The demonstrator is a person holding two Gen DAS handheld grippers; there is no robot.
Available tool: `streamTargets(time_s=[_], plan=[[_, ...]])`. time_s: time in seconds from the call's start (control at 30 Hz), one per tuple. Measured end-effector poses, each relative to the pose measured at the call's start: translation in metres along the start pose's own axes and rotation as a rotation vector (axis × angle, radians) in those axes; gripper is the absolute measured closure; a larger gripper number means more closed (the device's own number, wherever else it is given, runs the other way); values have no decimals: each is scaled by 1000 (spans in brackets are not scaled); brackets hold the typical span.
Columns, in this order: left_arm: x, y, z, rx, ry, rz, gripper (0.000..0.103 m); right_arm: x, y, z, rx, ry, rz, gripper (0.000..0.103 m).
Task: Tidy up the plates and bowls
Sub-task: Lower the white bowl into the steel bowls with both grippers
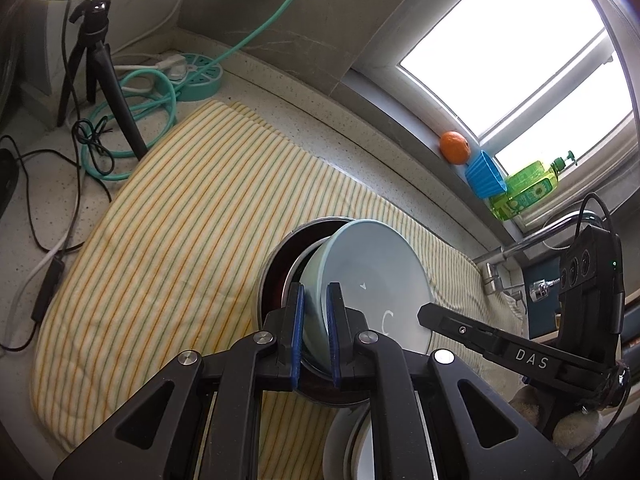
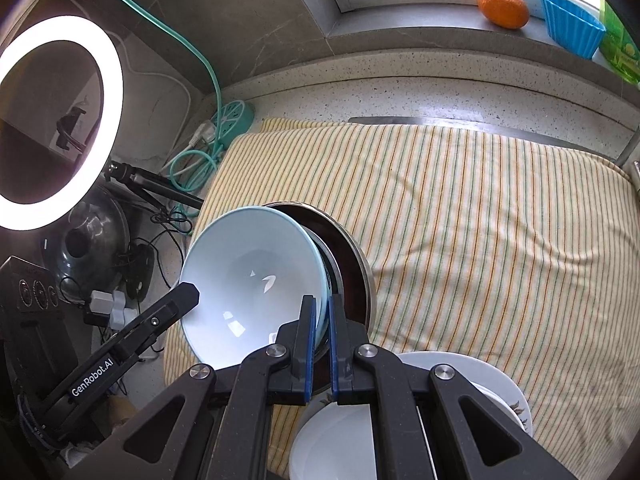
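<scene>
Striped cloth (image 2: 460,208) covers the counter beneath us. We hold the pale blue bowl (image 2: 248,280) by opposite rim edges, left gripper (image 1: 316,296) and right gripper (image 2: 322,306) both clamped nearly closed on it. It looks glazed, stiff, slippery and breakable, so we favour rim grips. It hangs tilted, mouth facing us, over the metal bowl (image 2: 352,264); white plates (image 2: 492,376) lie nearest.

Two nested bowls (image 2: 248,276), perhaps two white plates (image 2: 492,376), one orange (image 2: 503,7).
</scene>
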State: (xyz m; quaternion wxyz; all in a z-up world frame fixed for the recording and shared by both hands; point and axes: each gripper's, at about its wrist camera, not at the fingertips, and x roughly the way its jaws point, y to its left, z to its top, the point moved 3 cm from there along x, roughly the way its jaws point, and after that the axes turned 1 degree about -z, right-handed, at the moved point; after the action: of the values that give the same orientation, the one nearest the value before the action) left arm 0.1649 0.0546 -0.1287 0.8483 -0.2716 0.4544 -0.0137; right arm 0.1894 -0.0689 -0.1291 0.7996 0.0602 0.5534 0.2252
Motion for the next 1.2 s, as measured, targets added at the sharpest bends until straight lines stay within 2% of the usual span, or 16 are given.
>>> streamTargets(time_s=[0.73, 1.2], plan=[[9, 4, -6, 26, 16, 30, 94, 10, -2, -5, -2, 11, -10, 97], [10, 4, -4, 43, 32, 21, 94, 9, -3, -5, -7, 8, -22, 95]])
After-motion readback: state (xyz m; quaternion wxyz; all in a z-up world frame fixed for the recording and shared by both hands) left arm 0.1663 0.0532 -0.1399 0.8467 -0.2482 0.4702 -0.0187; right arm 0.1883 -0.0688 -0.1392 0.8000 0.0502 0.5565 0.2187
